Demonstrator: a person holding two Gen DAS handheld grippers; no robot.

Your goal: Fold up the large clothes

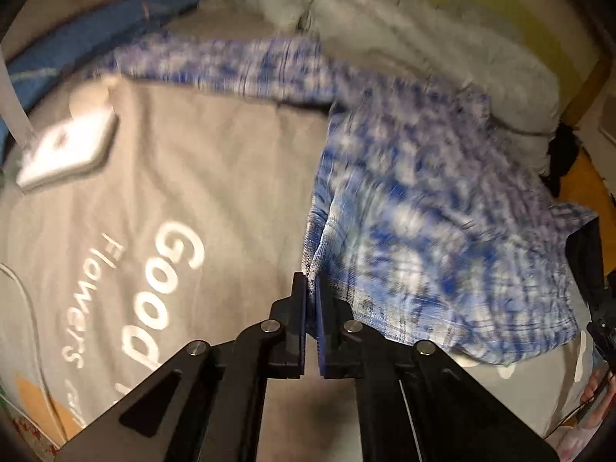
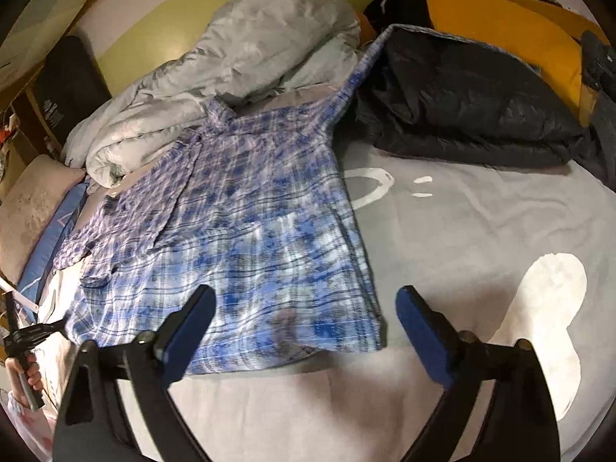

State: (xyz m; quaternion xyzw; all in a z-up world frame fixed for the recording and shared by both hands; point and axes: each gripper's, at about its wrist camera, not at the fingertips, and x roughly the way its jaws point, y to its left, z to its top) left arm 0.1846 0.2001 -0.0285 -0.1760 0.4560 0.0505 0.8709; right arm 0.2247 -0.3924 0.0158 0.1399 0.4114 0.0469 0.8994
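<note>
A blue and white plaid shirt (image 2: 246, 227) lies spread on the grey bed sheet (image 2: 462, 238), collar toward the far end, one sleeve stretched to the far right. My right gripper (image 2: 304, 300) is open above the shirt's near hem, holding nothing. In the left wrist view the shirt (image 1: 435, 223) is blurred and its left side hangs lifted. My left gripper (image 1: 311, 288) is shut on the shirt's edge. The left gripper also shows at the far left of the right wrist view (image 2: 23, 342).
A crumpled grey duvet (image 2: 231, 77) lies at the head of the bed. A black puffy jacket (image 2: 462, 104) lies far right. A white box (image 1: 65, 150) and a blue pillow (image 1: 88, 42) lie at the left. The sheet bears white lettering (image 1: 161, 292).
</note>
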